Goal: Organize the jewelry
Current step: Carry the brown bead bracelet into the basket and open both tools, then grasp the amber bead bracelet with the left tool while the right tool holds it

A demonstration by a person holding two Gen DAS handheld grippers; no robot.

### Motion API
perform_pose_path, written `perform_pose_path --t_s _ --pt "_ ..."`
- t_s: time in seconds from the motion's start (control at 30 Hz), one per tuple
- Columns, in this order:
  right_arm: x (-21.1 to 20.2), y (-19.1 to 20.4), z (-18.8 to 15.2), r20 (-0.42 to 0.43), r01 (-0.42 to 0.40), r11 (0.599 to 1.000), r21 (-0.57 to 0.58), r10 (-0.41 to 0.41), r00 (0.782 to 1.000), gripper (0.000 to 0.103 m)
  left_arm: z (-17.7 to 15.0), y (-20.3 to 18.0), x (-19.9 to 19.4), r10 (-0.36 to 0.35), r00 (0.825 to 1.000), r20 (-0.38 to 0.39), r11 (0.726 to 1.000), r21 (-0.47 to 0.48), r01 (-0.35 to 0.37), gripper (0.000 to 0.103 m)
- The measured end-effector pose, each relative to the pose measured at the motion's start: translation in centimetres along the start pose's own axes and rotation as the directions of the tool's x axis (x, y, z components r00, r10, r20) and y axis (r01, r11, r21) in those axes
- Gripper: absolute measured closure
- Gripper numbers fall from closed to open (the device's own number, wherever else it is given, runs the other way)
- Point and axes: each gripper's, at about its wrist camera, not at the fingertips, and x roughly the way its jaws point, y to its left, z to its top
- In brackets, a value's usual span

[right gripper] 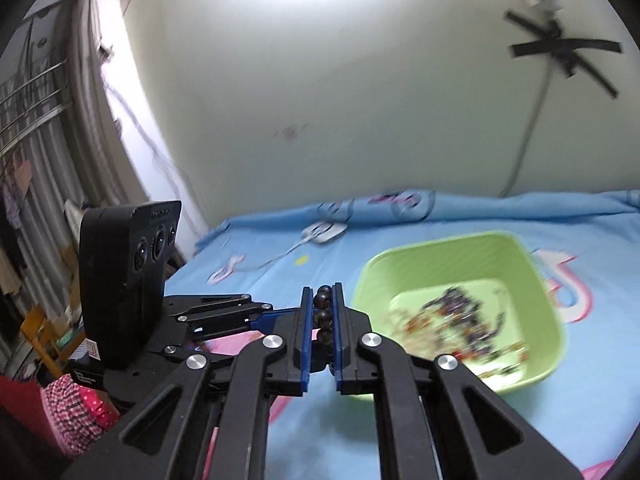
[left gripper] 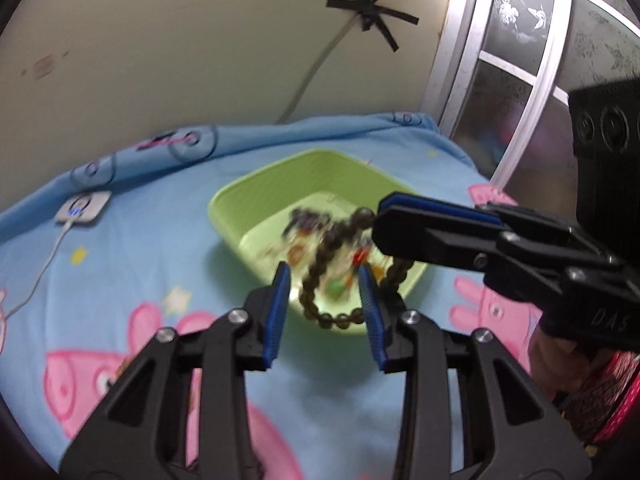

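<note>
A green plastic basin (left gripper: 256,188) sits on a blue cartoon bedsheet and holds a blurred heap of mixed jewelry (left gripper: 308,224); it also shows in the right wrist view (right gripper: 536,280). My right gripper (right gripper: 323,292) is shut on a dark bead bracelet (right gripper: 323,316). In the left wrist view the right gripper (left gripper: 378,220) comes in from the right and the bracelet (left gripper: 320,280) hangs from it in a loop above the basin's near side. My left gripper (left gripper: 325,276) is open, its fingers on either side of the hanging loop, not touching it as far as I can see.
A white charger puck with a cable (left gripper: 82,208) lies on the sheet at the left, near the wall. A cable taped to the wall (left gripper: 372,12) runs down behind the bed. A window frame (left gripper: 520,80) stands at the right. The sheet (left gripper: 140,260) spreads left of the basin.
</note>
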Motion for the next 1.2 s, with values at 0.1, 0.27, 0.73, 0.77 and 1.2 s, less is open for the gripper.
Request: perform_pose_path --t_s 0.1,0.27,0.73,0.77,1.2 --pt "0.2 -2.2 0.1 0.025 0.063 0.998 0.008 -0.063 0.998 0.103 1.7 -0.7 2.7 0.048 0.998 -0.031 0.999 0.014 -0.047 0.070" --pt "-0.3 -4.9 -1.0 0.085 0.182 0.983 0.041 -0.184 0.979 0.074 2.1 0.4 4.8 0.095 0.991 -0.089 0.994 -0.053 -0.100 0.070" --pt "-0.3 -4.8 -1.4 0.102 0.076 0.990 0.122 -0.089 0.991 0.068 -6.3 7.0 -11.5 0.369 0.922 0.116 0.923 -0.161 -0.349 0.070" --pt "0.1 -4.8 -1.5 0.088 0.069 0.988 0.141 -0.082 0.993 0.068 -7.5 8.0 -12.7 0.413 0.904 0.112 0.905 -0.163 -0.393 0.070" --pt "4.6 4.6 -6.5 -0.158 -0.032 0.999 0.010 0.033 0.987 0.068 -15.5 14.4 -16.0 0.439 0.899 0.002 0.849 -0.328 -0.414 0.070"
